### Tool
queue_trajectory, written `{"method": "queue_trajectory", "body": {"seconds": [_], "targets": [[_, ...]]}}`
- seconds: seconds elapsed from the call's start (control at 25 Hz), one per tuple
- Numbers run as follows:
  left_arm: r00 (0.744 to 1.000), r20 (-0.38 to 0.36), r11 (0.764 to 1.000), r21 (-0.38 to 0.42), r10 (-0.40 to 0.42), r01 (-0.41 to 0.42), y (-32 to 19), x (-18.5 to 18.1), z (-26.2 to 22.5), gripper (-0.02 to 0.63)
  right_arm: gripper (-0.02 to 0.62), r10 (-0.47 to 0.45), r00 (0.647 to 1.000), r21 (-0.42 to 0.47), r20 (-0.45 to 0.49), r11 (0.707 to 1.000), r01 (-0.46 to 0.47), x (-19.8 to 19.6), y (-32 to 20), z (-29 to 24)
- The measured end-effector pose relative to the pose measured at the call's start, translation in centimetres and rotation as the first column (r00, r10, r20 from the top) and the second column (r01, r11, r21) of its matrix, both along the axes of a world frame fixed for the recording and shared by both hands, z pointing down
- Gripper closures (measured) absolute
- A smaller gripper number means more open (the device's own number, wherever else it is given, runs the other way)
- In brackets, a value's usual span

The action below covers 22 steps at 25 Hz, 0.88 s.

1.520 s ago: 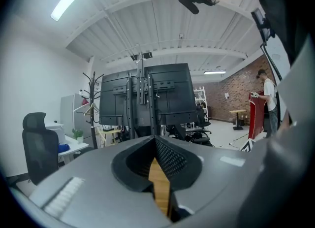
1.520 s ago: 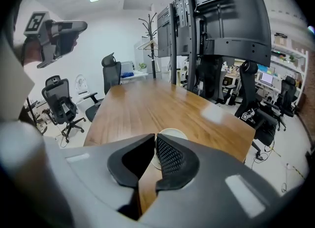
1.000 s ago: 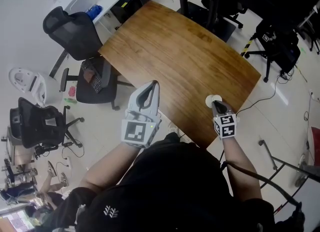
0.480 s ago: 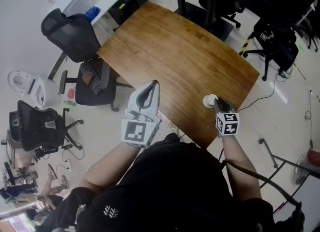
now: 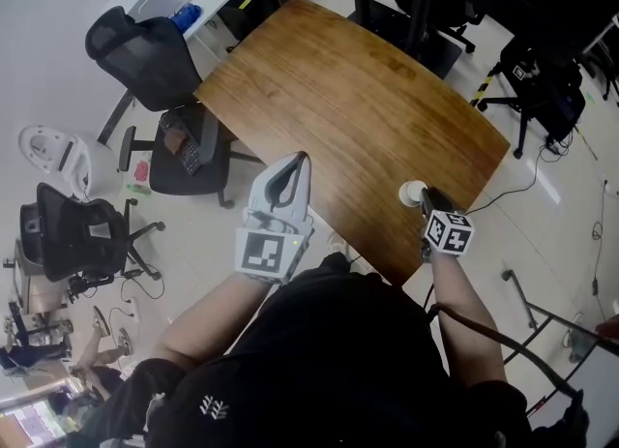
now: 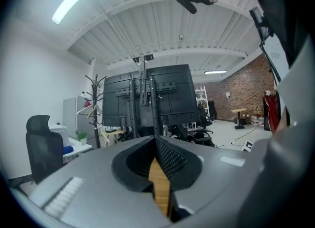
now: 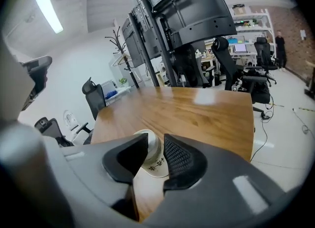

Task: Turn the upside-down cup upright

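Observation:
A white paper cup with dark print stands near the front right corner of the wooden table. In the right gripper view the cup is narrower at the top, so it stands upside down. My right gripper reaches down to it from the table's edge. Its jaws have just been opening and now stand on either side of the cup without pressing on it. My left gripper hovers level over the table's front edge, its jaws closed together with nothing between them.
Black office chairs stand on the floor left of the table. Beyond the table's far edge rise dark monitor stands and more chairs. A cable trails on the floor to the right.
My right gripper has rolled and shifted a little to the right and down beside the cup, and its jaws have widened around it. The left gripper has stayed still.

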State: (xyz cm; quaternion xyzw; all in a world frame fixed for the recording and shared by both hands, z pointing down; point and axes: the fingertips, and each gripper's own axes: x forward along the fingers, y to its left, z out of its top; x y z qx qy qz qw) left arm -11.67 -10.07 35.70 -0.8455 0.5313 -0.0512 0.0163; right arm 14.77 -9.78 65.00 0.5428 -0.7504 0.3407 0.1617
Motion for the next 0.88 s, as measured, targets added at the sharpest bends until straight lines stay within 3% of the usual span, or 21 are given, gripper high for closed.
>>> {"method": "queue_trajectory", "body": {"seconds": [0.12,0.32,0.44,0.6,0.68,0.88], "targets": [[1.000,-0.008,1.000,-0.005,-0.003,0.003,-0.1,-0.2,0.1,0.606,0.532,-0.023,1.000,0.009,-0.013,1.000,0.023,-0.3,0.0,-0.2],[1.000,-0.017,1.000,-0.007,-0.005,0.005,-0.1,-0.2,0.2,0.606,0.565,-0.046,0.985,0.069,-0.168,0.996,0.058,0.5,0.0,-1.7],[1.000,-0.022,1.000,-0.008,-0.001,0.001,-0.2,0.1,0.1,0.606,0.566,-0.024,0.954,0.101,-0.300,0.993,0.057,2.1,-0.2,-2.7],[1.000,-0.021,1.000,-0.006,0.004,-0.004,-0.3,0.4,0.1,0.606,0.566,-0.043,0.902,0.073,-0.431,0.994,0.082,3.0,-0.1,-2.6],[1.000,-0.018,1.000,-0.008,0.001,-0.001,-0.4,0.3,0.2,0.606,0.566,-0.073,0.892,0.063,-0.446,0.992,0.113,2.0,-0.1,-2.5],[1.000,-0.004,1.000,-0.008,-0.005,0.005,-0.5,0.0,0.0,0.606,0.560,-0.130,0.910,0.094,-0.393,0.979,0.181,-1.6,-0.5,-2.6]]}}
